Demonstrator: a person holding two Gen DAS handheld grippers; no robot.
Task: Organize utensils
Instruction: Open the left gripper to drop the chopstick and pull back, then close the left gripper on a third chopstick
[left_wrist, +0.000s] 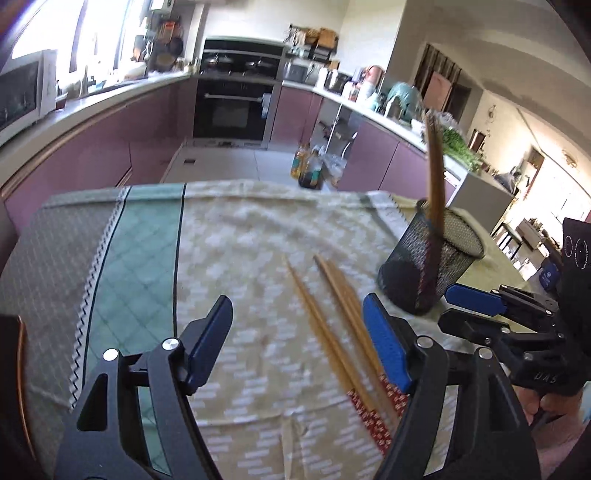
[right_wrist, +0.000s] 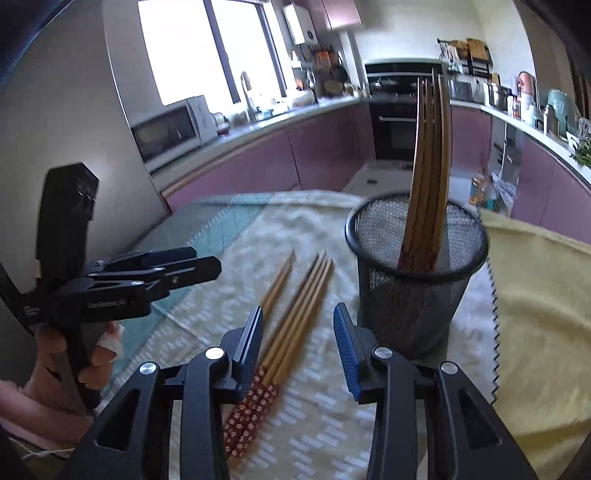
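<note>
We were in a kitchen with mauve cabinets, a built-in oven (left_wrist: 236, 107) at the far end and a microwave (right_wrist: 173, 125) near the window. In front of us the counter (right_wrist: 546, 295) was covered with a pale patterned cloth (left_wrist: 258, 229) that had a green and grey band on one side.

A black mesh cup (right_wrist: 417, 266) stood upright on the cloth, and several chopsticks (right_wrist: 428, 166) leaned inside it, their tips rising well above the rim. More loose chopsticks (right_wrist: 295, 306) lay flat on the cloth just left of the cup, their red patterned ends toward us.

Our left tool (left_wrist: 299, 332) hovered above the cloth with its blue-padded fingers wide apart and nothing gripped; the loose chopsticks lay below, near its right finger. Our right tool (right_wrist: 299, 332) had its fingers partly apart, over the patterned ends of the loose chopsticks without pressing on them, and the cup was just beside its right finger. A hand (right_wrist: 70, 354) gripped the left tool's handle.
</note>
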